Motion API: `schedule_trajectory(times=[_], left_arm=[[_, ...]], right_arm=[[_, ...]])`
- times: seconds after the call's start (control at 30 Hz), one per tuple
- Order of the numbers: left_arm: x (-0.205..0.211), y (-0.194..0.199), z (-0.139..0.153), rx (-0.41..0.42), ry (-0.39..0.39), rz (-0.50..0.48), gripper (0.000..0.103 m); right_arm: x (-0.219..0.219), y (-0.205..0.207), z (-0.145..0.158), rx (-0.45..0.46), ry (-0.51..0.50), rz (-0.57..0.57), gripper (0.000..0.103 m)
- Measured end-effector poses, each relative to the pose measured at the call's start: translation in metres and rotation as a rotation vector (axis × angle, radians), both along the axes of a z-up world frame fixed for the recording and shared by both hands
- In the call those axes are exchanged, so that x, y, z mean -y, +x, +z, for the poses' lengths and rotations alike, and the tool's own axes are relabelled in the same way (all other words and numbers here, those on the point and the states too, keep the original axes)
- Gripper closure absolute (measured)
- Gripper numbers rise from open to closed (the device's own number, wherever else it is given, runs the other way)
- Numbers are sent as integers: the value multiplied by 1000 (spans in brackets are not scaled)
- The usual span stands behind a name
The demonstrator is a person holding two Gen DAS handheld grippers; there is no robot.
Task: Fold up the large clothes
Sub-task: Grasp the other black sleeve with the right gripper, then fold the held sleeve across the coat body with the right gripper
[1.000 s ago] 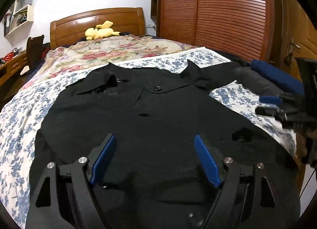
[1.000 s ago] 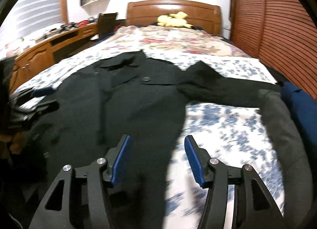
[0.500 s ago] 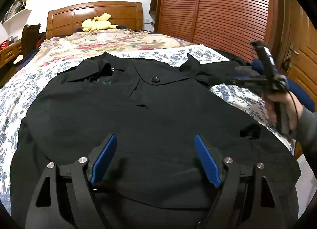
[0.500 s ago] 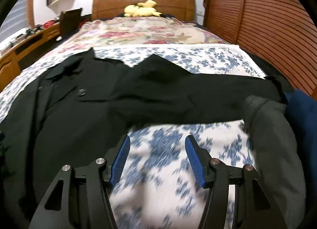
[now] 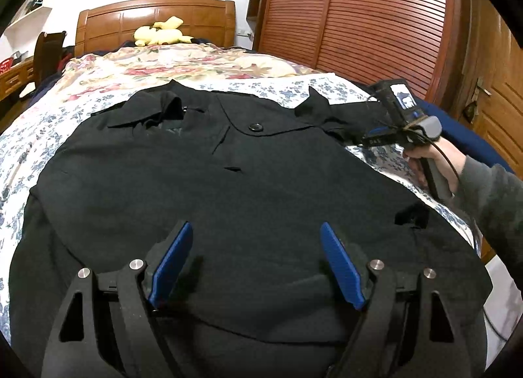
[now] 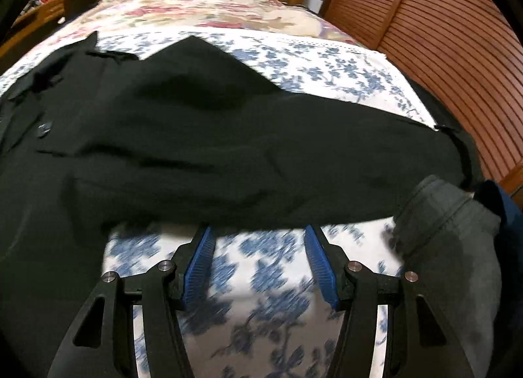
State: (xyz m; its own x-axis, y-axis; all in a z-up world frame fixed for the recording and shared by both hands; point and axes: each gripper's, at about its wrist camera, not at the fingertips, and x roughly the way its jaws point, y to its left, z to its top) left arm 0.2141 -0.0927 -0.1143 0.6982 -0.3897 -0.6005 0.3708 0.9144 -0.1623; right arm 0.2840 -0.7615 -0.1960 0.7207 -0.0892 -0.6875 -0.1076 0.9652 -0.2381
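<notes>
A large black coat [image 5: 202,188] lies spread face up on the bed, collar toward the headboard, one sleeve [image 6: 261,156] stretched out to the right. My left gripper [image 5: 255,247] is open and empty, hovering over the coat's lower body. My right gripper [image 6: 258,234] is open and empty, low over the floral sheet with its fingertips at the near edge of the sleeve. In the left wrist view the right gripper [image 5: 376,138] shows beside the sleeve, held by a hand.
The bed has a blue floral sheet [image 6: 261,296] and a flowered quilt [image 5: 183,67]. A grey garment [image 6: 457,247] and a dark blue one [image 5: 457,126] lie at the right edge. A yellow plush toy [image 5: 160,35] sits by the headboard. Wooden wardrobe doors [image 5: 359,18] stand at the right.
My right gripper has moved forward and down to the edge of the sleeve. My left gripper has stayed over the coat's lower body, its view shifting slightly.
</notes>
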Motion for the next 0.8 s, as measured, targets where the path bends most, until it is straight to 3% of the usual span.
schedule_trajectory(times=[0.1,0.23,0.3,0.47,0.57,0.67,0.8], left_arm=[[0,0,0,2,5,0,22],[0,-1,1,8,9,9,22],[-1,-2,1,12,8,13,22],[-1,-3,1,14,7,17,22],[-1,-3,1,16,8,17,22],[-1,-3,1,17,12,16,22],[1,-4,2,24,23,16,22]], right_arm=[[-3,14,1,16,-40,-24,44],[-13,18,2,48,-14,-13,93],[-15,7,8,110,0,11,99],[-32,-36,52,271,54,98,100],[-54,-74,75,327,85,227,100],[-79,-110,80,307,145,356,100],[-99,-130,62,233,140,414,100]])
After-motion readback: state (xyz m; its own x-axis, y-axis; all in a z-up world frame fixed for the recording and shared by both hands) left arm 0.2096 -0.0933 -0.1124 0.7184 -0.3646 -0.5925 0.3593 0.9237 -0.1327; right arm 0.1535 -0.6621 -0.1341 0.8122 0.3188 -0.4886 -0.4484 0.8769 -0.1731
